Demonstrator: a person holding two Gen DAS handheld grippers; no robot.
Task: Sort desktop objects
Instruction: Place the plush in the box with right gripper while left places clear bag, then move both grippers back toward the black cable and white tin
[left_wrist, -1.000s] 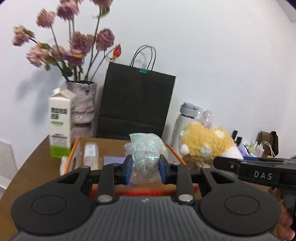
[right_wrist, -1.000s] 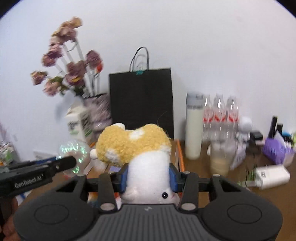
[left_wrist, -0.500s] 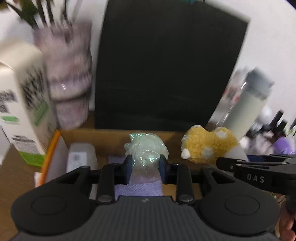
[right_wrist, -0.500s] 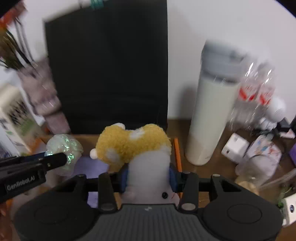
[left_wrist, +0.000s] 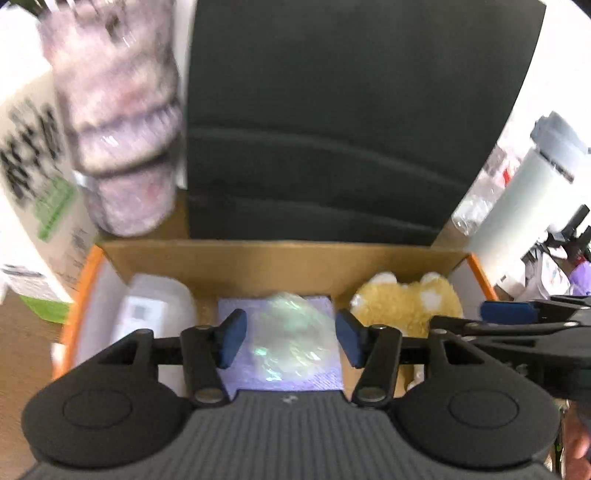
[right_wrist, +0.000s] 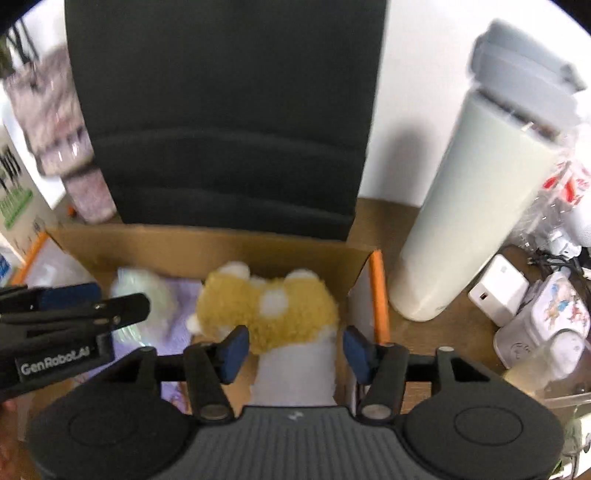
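Note:
A cardboard box (left_wrist: 258, 258) with orange edges stands in front of me. My left gripper (left_wrist: 290, 341) is open above it, and a shiny iridescent plastic ball (left_wrist: 291, 332) lies free between its fingers on a purple pad (left_wrist: 321, 380) in the box. My right gripper (right_wrist: 295, 349) is open too, and the yellow and white plush toy (right_wrist: 269, 306) lies in the box's right part between its fingers. The plush toy also shows in the left wrist view (left_wrist: 406, 306). A white container (left_wrist: 151, 314) lies in the box's left part.
A black paper bag (left_wrist: 332, 122) stands right behind the box. A vase (left_wrist: 118, 122) and a milk carton (left_wrist: 29, 177) stand at the left. A tall pale bottle (right_wrist: 480, 184), a white charger (right_wrist: 498, 288) and small clutter stand at the right.
Both grippers have moved forward and down over the box and opened. The shiny ball and the plush toy have been let go and now lie in the box.

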